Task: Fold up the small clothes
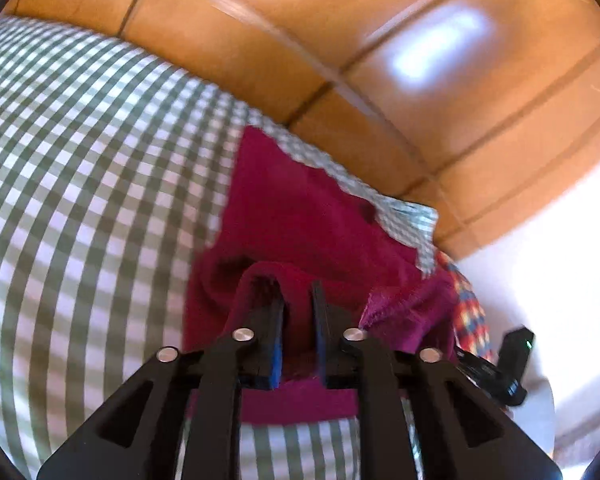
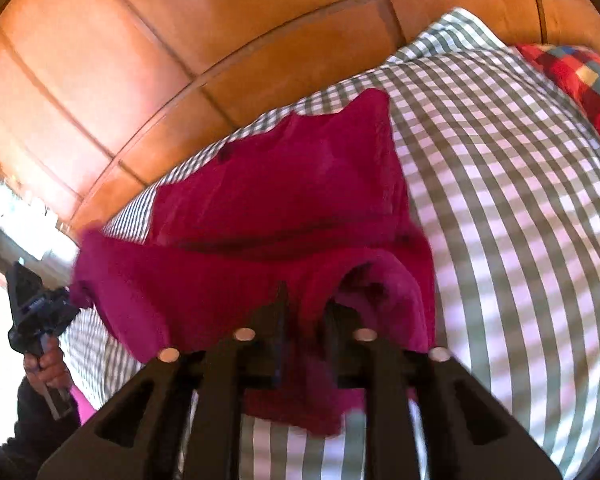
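Note:
A magenta garment (image 1: pixel 300 216) lies on a green-and-white checked bedspread (image 1: pixel 80 168). My left gripper (image 1: pixel 298 292) is shut on one near edge of the garment, with cloth bunched between and over its fingers. My right gripper (image 2: pixel 306 300) is shut on the other near edge of the same garment (image 2: pixel 292 184), lifted a little off the bedspread (image 2: pixel 520 200). The far part of the garment lies flat toward the bed's edge. The left gripper also shows at the left of the right wrist view (image 2: pixel 32 316), held by a hand.
A glossy orange wooden wardrobe (image 1: pixel 340 40) stands right behind the bed edge. A multicoloured checked cloth (image 2: pixel 580 84) lies on the bed at the far right; it also shows in the left wrist view (image 1: pixel 470 312). The other gripper's black body (image 1: pixel 508 364) is at lower right.

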Demonstrator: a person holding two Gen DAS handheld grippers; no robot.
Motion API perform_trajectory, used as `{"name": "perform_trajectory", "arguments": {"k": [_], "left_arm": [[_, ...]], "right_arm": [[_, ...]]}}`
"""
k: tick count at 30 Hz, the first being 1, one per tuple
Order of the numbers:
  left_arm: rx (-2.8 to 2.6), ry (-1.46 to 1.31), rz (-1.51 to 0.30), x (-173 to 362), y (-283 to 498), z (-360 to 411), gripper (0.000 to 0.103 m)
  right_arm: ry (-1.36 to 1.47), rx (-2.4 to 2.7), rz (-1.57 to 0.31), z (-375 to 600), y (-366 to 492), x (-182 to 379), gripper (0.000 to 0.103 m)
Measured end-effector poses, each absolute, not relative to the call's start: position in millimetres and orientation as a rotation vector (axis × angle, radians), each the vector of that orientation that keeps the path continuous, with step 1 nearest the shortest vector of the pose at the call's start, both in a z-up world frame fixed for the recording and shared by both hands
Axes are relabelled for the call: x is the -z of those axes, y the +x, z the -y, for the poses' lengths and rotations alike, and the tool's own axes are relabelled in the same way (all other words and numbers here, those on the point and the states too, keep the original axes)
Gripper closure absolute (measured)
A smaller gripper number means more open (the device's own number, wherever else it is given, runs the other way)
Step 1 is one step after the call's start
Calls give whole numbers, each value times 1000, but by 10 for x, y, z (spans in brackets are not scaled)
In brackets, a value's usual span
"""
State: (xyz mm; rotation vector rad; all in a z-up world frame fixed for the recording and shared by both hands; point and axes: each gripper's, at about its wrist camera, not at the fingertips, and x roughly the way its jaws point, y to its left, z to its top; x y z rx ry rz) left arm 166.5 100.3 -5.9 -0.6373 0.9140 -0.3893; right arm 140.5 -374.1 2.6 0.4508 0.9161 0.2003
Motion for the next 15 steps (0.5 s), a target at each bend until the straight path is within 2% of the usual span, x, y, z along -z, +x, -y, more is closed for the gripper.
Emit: {"name": "perform_trajectory", "arguments": {"k": [1, 2, 3, 6, 13, 15], "left_arm": [[372, -662, -916, 76, 1734, -1051, 58], [358, -693, -890, 80, 1757, -1138, 42], [345, -708, -863, 75, 1755, -1229, 39], [300, -699, -843, 157, 1645, -1458, 39], [402, -485, -930, 605, 1158, -1223, 39], [397, -446, -958, 710, 1119, -1102, 39]], "right_arm": [[464, -186, -898, 3793, 1431, -43, 31], [477, -177, -877, 3844, 1424, -71, 28], [489, -189, -868, 3889, 1390, -97, 28], [468, -180, -849, 3977, 1181, -96, 20], [358, -160, -961, 3813, 782, 352, 20], [385, -149, -953, 3817, 800, 417, 12]]}}
